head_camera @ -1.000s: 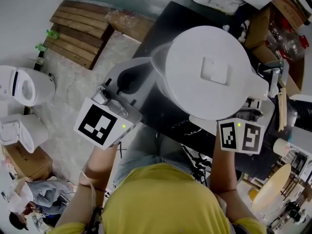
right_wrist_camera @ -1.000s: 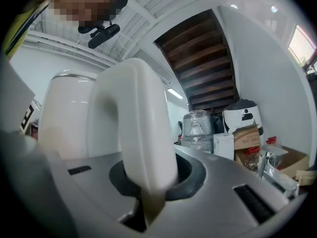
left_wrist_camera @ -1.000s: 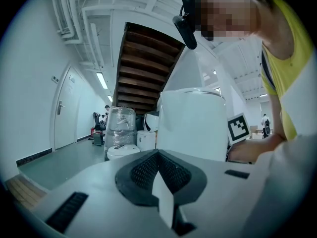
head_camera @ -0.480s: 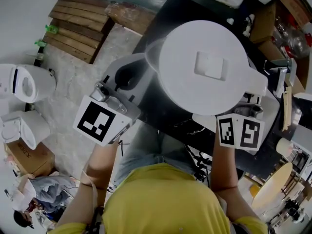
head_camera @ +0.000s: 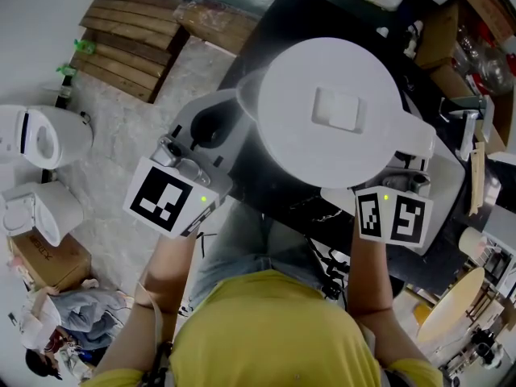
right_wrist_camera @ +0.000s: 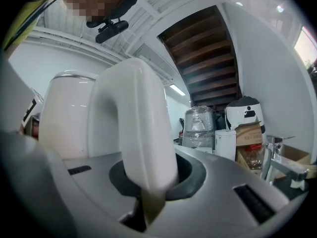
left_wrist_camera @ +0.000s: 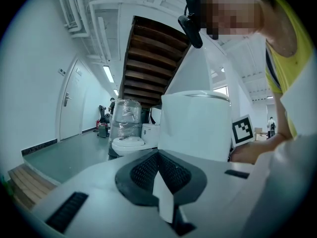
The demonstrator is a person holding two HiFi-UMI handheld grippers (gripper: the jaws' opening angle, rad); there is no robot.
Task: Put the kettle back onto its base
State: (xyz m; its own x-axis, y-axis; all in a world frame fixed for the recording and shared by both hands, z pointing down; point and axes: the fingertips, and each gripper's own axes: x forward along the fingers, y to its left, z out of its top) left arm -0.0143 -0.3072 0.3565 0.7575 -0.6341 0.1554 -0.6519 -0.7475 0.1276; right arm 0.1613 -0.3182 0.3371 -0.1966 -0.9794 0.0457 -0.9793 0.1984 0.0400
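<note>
A white kettle (head_camera: 330,111) hangs over the black table (head_camera: 278,27), seen from above with its round lid toward me. My left gripper (head_camera: 230,119) is shut on the spout (left_wrist_camera: 163,202), a white wedge pinched between its jaws; the kettle's body (left_wrist_camera: 198,125) rises just beyond. My right gripper (head_camera: 407,176) is shut on the curved white handle (right_wrist_camera: 133,128), with the body (right_wrist_camera: 62,118) at its left. The base is hidden under the kettle in every view.
White toilets (head_camera: 44,139) and a wooden pallet (head_camera: 129,51) are on the floor at the left. Cardboard boxes (head_camera: 451,31) and clutter crowd the table's right side. A plastic-wrapped object (left_wrist_camera: 124,118) stands behind the kettle.
The kettle, held by both grippers, has sunk a little and drifted left in the head view. Both grips are unchanged.
</note>
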